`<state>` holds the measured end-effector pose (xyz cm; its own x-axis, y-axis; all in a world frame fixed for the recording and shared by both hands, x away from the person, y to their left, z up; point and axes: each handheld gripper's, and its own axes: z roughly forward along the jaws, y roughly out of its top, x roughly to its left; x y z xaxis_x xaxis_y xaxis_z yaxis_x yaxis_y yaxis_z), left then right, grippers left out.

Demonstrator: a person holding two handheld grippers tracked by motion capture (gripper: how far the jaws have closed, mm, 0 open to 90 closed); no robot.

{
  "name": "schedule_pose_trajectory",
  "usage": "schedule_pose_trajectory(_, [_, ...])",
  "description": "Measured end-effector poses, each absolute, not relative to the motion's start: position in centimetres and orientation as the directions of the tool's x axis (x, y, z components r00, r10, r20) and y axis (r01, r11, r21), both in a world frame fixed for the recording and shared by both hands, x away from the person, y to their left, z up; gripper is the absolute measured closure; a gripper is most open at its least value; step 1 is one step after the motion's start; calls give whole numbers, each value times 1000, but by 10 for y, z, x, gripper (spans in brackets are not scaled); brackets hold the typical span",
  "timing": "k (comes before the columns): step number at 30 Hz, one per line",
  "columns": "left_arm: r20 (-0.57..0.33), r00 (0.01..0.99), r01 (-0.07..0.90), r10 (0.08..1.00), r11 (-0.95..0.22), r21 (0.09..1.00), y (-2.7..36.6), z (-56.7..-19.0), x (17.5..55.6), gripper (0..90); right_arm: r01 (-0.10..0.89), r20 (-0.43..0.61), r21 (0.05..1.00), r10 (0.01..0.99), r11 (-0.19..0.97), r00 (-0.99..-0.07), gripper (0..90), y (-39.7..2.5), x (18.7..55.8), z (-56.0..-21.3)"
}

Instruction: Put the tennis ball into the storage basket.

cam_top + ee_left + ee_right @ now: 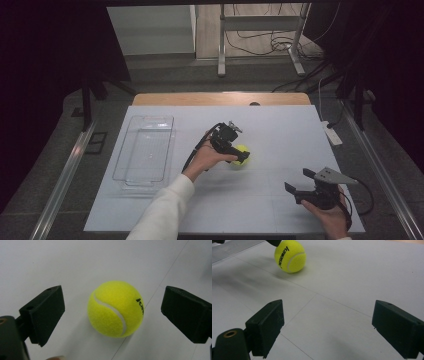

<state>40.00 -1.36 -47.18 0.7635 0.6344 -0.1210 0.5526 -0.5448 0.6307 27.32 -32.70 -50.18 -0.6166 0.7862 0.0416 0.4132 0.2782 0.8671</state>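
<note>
Black jaws of the left gripper (113, 315): spread wide, one to each side of the tennis ball (115, 308), neither touching it; clear table on both sides.

Tennis ball: yellow felt, white seam, black lettering; rests on the white table sheet (280, 130), near the middle, to the right of the clear plastic tray (145, 150).

Right gripper (327, 327): jaws likewise wide, nothing between them, held low over the sheet's near right corner, well apart from the ball.

Step in hand, as judged: closing the left gripper on the ball.

- Keep the ball centred between the jaws, so both pads meet it at its widest line.
- Close evenly; a one-sided touch would likely roll it away.
- Jaw height above the sheet is hard to read from the high view; probably low enough.
- Felt compresses a little, so a firm grip should hold.
- Tray is the likely place to carry it.
</note>
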Motion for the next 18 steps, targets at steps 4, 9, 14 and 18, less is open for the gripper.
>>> schedule_pose_trajectory(4, [-124,761,560,637,-548,622,-17,-476,403,59,416,44,866,786,278,-616,111,-327,273,-502])
schedule_pose_trajectory(9, [-126,762,566,635,-558,607,-21,-482,404,57,416,43,866,786,279,-617,111,-327,273,-502])
schedule_pose_trajectory(14, [-129,763,572,633,-568,592,-25,-488,405,49,418,44,865,786,279,-616,111,-327,274,-503])
schedule_pose_trajectory(18, [-139,763,578,632,-569,585,-28,-493,405,48,417,43,865,786,280,-616,111,-327,273,-503])
